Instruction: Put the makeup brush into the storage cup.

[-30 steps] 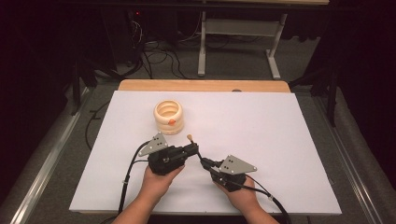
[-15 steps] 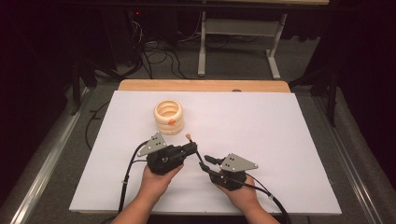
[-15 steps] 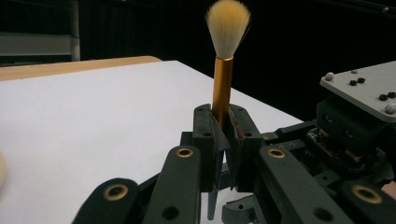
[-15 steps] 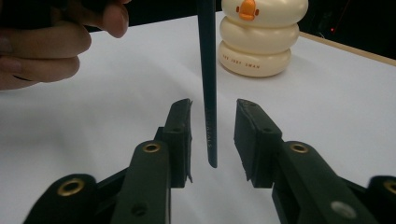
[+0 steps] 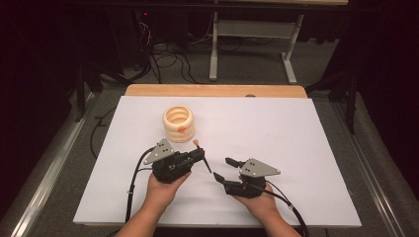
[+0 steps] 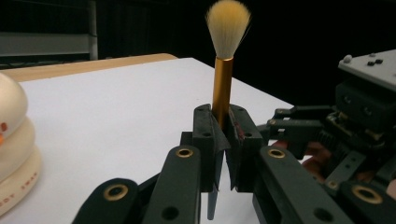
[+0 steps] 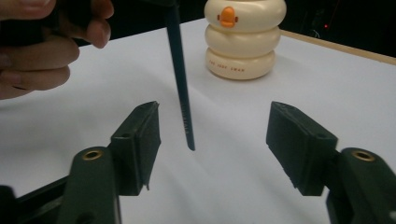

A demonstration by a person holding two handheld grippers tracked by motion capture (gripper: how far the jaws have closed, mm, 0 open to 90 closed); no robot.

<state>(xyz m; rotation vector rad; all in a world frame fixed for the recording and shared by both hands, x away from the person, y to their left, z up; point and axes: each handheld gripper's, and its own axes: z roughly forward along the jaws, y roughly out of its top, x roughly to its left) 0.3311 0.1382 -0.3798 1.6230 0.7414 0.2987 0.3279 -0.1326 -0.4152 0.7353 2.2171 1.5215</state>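
Basically a brush handover between the two tools, mid-way. Left gripper (image 5: 197, 157) is clamped tight on the makeup brush (image 6: 222, 84), pads pinching the gold ferrule; in the left gripper view the pale bristle tuft sticks up above the jaws, and in the right gripper view the dark thin handle (image 7: 181, 88) hangs down with its pointed tip just above the white table (image 5: 296, 133). Right gripper (image 5: 223, 169) has just been opening: its jaws stand wide, handle tip roughly between and a bit ahead of them, pads not touching it. So the brush is held off the table by the left tool alone, near the front middle of the mat, close to the cream ring-stacked holder (image 5: 179, 123) with the orange duck beak on it

Done as far as the pictures go: brush is picked up and secured in the left tool, right tool has let go. Left, judging by the layout: brush probably goes into the holder, which looks empty from above, though its inside is hard to see. Holder sits just beyond the left gripper, upright, apart from both tools
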